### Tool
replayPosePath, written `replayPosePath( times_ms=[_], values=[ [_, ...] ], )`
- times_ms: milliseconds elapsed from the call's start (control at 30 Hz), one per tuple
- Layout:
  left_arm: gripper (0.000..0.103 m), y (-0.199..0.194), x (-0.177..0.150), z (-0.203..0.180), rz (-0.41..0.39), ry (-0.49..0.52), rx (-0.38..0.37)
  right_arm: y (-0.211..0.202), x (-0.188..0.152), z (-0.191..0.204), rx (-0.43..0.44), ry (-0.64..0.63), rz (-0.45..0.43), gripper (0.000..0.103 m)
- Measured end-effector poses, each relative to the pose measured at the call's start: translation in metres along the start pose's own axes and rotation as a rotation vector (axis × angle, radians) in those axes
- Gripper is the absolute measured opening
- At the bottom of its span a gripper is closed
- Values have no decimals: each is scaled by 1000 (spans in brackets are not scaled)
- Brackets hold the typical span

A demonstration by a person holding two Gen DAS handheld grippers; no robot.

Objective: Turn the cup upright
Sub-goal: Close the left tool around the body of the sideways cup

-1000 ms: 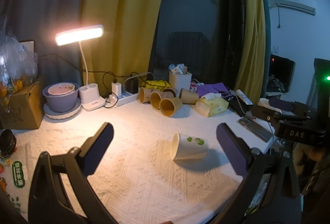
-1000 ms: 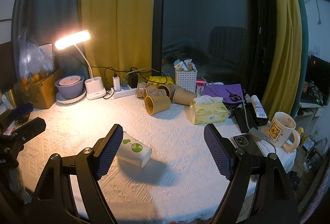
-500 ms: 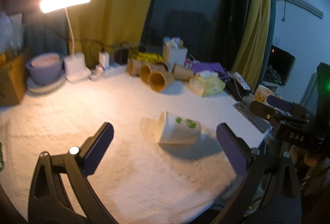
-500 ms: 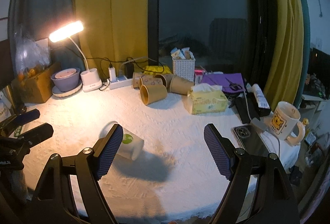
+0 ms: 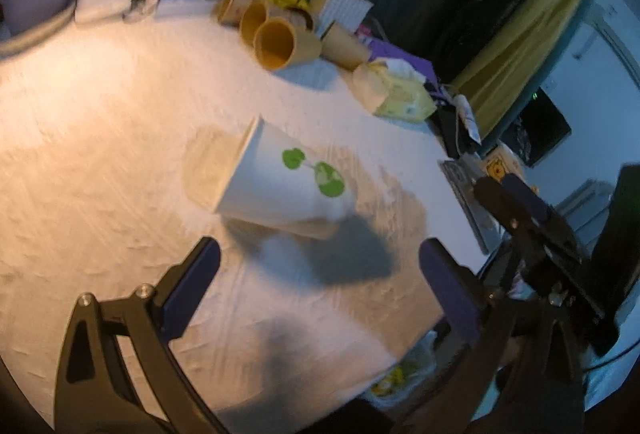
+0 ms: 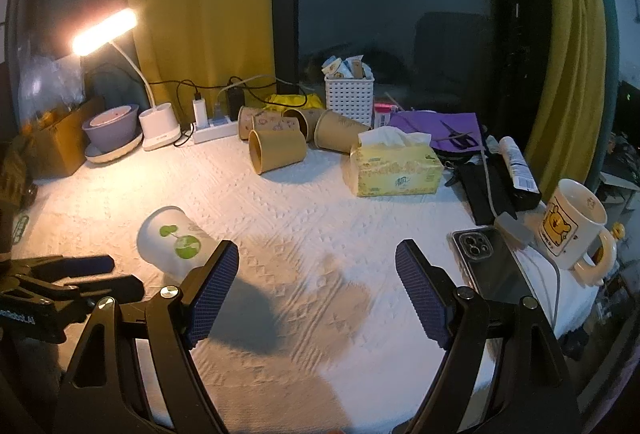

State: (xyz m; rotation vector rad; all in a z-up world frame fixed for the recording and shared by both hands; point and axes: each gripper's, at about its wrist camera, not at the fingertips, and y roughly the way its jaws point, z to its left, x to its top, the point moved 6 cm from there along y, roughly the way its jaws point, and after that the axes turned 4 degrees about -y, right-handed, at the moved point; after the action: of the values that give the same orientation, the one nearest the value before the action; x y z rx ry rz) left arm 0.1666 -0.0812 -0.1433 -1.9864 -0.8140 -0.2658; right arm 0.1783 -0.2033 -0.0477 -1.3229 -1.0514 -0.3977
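Note:
A white paper cup (image 5: pixel 286 180) with green leaf print lies on its side on the white textured cloth, mouth to the left in the left wrist view. It also shows in the right wrist view (image 6: pixel 174 240), at the left. My left gripper (image 5: pixel 320 286) is open, tilted down, just short of the cup and above it. It also shows in the right wrist view (image 6: pixel 86 274), next to the cup. My right gripper (image 6: pixel 316 286) is open and empty, to the right of the cup. It also appears at the right of the left wrist view (image 5: pixel 520 206).
Several brown paper cups (image 6: pixel 278 150) lie on their sides at the back, next to a tissue box (image 6: pixel 394 166) and a white basket (image 6: pixel 348 96). A phone (image 6: pixel 486 264) and a bear mug (image 6: pixel 572 230) are at the right. A lamp (image 6: pixel 160 126) and bowl (image 6: pixel 112 126) stand at the back left.
My left gripper has moved closer to the white cup and tilted down toward it. My right gripper has shifted a little to the right; the cup has not moved.

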Motion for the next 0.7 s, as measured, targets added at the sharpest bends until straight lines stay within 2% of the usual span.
replayPosePath(
  times_ms=[267,400,633,700],
  values=[
    [100,24,26,12,23,-167,-12,25,7,-7,30,-17,30,84],
    [100,41,40,16,39,-191,6,40,11,-8,45,-20,42,84],
    [100,70,60,14,70,-171,36,61,12,-15,49,-10,68,84],
    [88,79,63,13,94,-167,35,67,11,-19,44,-1,79,84]
  ],
)
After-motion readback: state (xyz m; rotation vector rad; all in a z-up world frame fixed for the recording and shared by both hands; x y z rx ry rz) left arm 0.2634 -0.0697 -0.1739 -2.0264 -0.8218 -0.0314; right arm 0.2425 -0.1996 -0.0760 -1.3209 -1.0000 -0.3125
